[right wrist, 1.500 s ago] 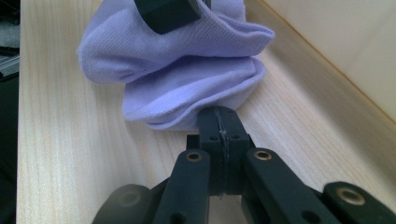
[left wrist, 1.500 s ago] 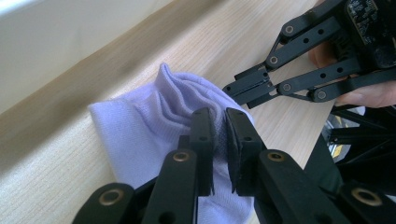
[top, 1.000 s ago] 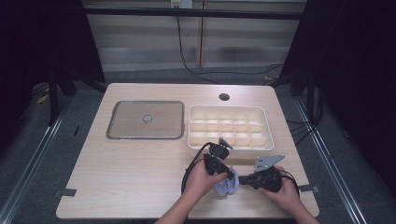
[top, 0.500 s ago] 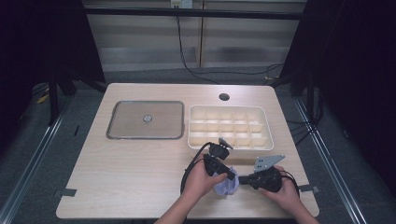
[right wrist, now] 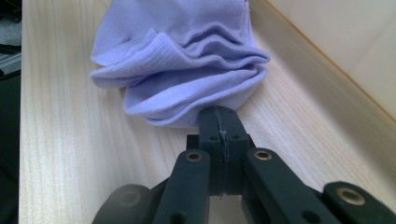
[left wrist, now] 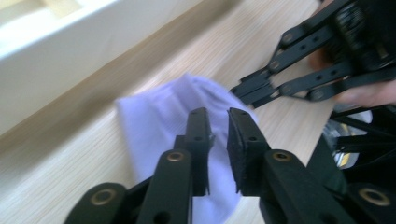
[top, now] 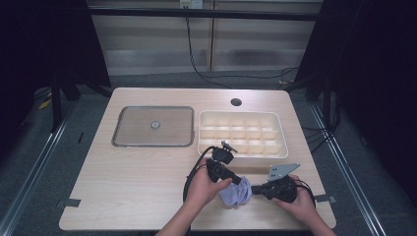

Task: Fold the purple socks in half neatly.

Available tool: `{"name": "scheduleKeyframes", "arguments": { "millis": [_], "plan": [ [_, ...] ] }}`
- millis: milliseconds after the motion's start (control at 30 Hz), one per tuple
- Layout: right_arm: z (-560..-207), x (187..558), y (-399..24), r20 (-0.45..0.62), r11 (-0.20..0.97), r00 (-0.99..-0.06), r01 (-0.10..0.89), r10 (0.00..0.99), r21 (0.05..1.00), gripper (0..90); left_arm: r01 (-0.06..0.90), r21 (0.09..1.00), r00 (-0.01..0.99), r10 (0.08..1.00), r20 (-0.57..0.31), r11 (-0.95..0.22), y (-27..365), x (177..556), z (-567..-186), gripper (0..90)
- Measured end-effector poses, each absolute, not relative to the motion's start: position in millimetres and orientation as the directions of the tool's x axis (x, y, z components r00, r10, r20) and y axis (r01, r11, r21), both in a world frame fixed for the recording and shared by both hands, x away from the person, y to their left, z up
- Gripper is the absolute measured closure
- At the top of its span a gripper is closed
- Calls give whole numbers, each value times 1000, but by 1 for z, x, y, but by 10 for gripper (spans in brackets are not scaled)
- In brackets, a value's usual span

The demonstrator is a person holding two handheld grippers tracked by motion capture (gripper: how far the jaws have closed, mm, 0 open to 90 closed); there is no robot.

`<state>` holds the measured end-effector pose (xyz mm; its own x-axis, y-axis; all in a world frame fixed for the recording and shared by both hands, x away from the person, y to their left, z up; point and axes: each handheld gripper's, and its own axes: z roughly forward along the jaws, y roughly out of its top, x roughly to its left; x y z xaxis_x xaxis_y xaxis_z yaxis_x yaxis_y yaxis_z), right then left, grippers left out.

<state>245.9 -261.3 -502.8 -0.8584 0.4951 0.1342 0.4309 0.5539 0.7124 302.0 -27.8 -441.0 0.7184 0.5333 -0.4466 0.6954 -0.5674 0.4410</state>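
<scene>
In the high view, much of the sock [top: 236, 193] is covered by the left hand [top: 204, 184] and the two grippers, so its full outline cannot be made out. The left gripper view is blurred, and the tray [left wrist: 56, 51] there is cut off at the frame's edge.

The sock lies bunched on the table [top: 137, 187], just in front of the tray's near wall. The right gripper [right wrist: 219, 122] comes in low and nearly level, its jaws pressed together on a fold at the sock's edge. The left gripper [left wrist: 219, 135] tilts down over the sock from the opposite side; its jaws have just been closing, yet a narrow gap shows between them and they pinch nothing, the cloth lying behind them.
</scene>
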Motion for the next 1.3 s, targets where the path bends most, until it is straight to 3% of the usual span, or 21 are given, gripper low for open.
{"name": "scheduleKeyframes", "arguments": {
  "millis": [200,733,1300],
  "plan": [
    [-503,246,-261,130,555,-859,429,496,713,900,692,391,721,550,-422,-607,-28,300,-458,830],
    [-503,246,-261,131,554,-858,429,496,713,900,666,405,746,546,-382,-627,-47,294,-474,800],
    [-503,246,-261,135,551,-859,429,494,715,900,660,418,751,531,-393,-624,-39,295,-461,757]
  ]
}}
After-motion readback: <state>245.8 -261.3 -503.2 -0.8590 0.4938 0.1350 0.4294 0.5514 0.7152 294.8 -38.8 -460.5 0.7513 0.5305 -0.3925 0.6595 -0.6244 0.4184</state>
